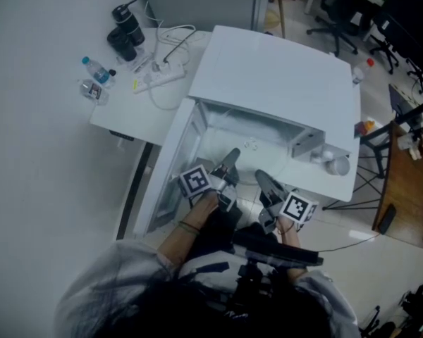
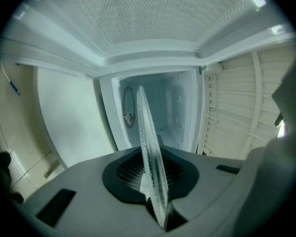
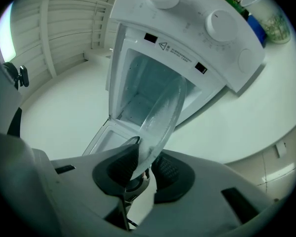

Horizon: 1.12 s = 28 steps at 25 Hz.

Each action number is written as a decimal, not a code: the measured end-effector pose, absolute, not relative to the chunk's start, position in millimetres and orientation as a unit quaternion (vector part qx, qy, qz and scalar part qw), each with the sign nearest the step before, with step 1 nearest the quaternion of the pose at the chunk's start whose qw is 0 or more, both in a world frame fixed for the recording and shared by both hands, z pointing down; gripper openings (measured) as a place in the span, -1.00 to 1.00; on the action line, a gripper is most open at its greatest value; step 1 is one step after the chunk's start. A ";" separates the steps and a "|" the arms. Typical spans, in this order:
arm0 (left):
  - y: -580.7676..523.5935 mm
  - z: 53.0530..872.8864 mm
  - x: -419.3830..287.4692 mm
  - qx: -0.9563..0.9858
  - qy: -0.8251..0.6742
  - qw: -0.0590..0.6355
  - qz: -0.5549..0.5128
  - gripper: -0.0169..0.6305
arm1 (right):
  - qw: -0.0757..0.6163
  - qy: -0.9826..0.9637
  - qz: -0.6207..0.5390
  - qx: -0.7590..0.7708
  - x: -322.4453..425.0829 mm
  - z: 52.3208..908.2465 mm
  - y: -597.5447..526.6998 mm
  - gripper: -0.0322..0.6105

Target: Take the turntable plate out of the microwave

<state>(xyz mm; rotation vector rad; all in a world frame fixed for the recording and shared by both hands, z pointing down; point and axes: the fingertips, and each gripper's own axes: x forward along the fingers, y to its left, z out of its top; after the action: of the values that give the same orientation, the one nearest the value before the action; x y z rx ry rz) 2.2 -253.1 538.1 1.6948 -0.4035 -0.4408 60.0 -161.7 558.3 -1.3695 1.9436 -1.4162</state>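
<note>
The clear glass turntable plate (image 2: pixel 150 152) stands edge-on between the pads of my left gripper (image 2: pixel 155 177), which is shut on its rim. Past it lies the white cavity of the microwave (image 2: pixel 163 107). In the right gripper view the same plate (image 3: pixel 163 115) rises from between the jaws of my right gripper (image 3: pixel 145 171). Those jaws stand wider than the rim, which leans on one pad. From the head view both grippers, left (image 1: pixel 230 158) and right (image 1: pixel 262 179), point into the microwave (image 1: pixel 275 76), whose door (image 1: pixel 170 167) hangs open at the left. The plate barely shows there.
A white table (image 1: pixel 123 111) left of the microwave carries a water bottle (image 1: pixel 97 70), a black flask (image 1: pixel 127 25) and a power strip with cables (image 1: pixel 162 76). The control panel with two knobs (image 3: pixel 187 19) is on the microwave's right. Office chairs (image 1: pixel 338 20) and a wooden desk (image 1: pixel 409 189) stand behind and right.
</note>
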 end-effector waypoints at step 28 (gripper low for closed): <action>-82.7 483.3 -24.2 0.736 -0.249 0.558 -0.290 -0.89 | 0.157 0.794 -0.453 -0.373 52.7 506.6 -11.7 -0.60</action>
<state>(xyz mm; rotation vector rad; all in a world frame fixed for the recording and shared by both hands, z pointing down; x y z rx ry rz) -24.2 -82.7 483.3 1.7372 -0.5882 -0.6847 52.7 -11.7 506.6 -1.0680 2.2717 -1.2970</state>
